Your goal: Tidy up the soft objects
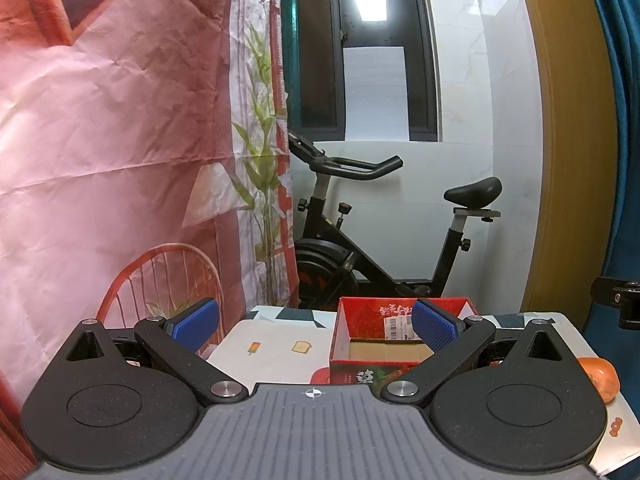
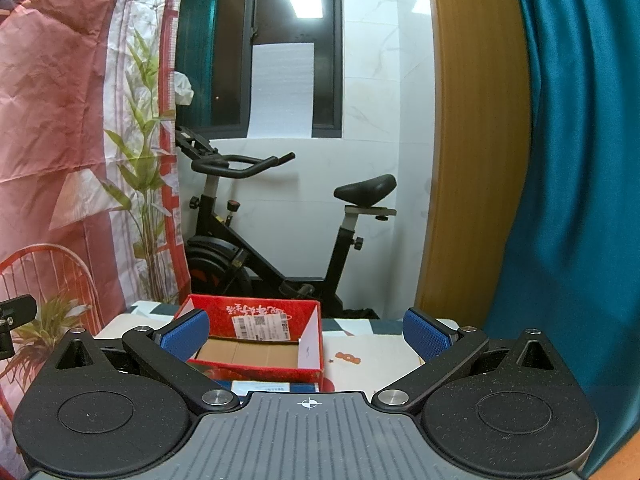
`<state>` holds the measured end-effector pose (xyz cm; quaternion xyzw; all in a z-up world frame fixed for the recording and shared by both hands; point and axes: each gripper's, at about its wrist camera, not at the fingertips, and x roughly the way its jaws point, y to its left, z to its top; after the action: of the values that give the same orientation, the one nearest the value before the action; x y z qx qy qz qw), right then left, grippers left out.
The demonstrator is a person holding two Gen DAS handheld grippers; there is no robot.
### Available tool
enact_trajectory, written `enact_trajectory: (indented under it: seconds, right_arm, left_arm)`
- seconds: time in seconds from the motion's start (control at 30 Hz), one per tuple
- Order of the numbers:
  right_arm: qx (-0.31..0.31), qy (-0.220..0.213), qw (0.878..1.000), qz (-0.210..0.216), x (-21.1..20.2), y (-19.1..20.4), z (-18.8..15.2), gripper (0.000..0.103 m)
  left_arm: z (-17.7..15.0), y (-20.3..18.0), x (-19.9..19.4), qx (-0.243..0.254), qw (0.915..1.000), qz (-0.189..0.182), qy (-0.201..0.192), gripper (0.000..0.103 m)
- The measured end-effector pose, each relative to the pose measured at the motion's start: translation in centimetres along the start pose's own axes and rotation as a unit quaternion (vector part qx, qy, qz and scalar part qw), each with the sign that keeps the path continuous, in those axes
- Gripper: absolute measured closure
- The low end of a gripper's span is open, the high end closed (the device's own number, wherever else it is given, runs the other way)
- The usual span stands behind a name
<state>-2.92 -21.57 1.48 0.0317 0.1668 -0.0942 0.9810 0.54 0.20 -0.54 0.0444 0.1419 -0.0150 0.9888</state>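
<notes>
Held both grippers level above the near edge of the counter (image 2: pixel 372 364), left gripper (image 1: pixel 316 326) and right gripper (image 2: pixel 306 332) each with fingers wide and nothing between them. Saw the empty red box (image 2: pixel 256 340) at the counter's middle, and one orange soft object (image 1: pixel 600 376) near the right edge. Best probably to lower slowly, centre the object, then close gently without crushing.
</notes>
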Motion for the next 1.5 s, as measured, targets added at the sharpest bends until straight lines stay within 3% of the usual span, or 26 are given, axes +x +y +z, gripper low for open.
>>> enact_trajectory:
  seconds: [0.63,0.87,1.03,1.17,1.4,1.5]
  right_arm:
    - [0.009,0.008,1.0,0.01,1.0,0.3,-0.7,0.0]
    - [0.032,-0.01,0.998,0.048,3.5,-0.3,-2.5,0.0]
    - [0.084,0.012,0.992,0.089,7.8,-1.5,-4.5,0.0]
    - [0.097,0.018,0.991,0.092,11.0,-1.5,-6.7,0.0]
    - [0.062,0.076,0.992,0.082,15.0,-0.2,-11.2,0.0]
    - [0.026,0.122,0.986,0.106,15.9,0.9,-12.7,0.0]
  left_arm:
    - [-0.2,0.6,1.0,-0.016,0.9998,-0.008,0.01,0.0]
    - [-1.1,1.0,4.1,-0.002,0.9995,0.013,0.029,0.0]
    - [-2.7,2.8,8.0,-0.033,0.9976,0.043,0.044,0.0]
    - [-5.0,3.5,11.8,-0.033,0.9941,0.046,0.092,0.0]
    - [-9.8,3.5,15.8,-0.027,0.9877,0.011,0.154,0.0]
    - [-10.9,3.1,16.6,-0.022,0.9869,-0.02,0.159,0.0]
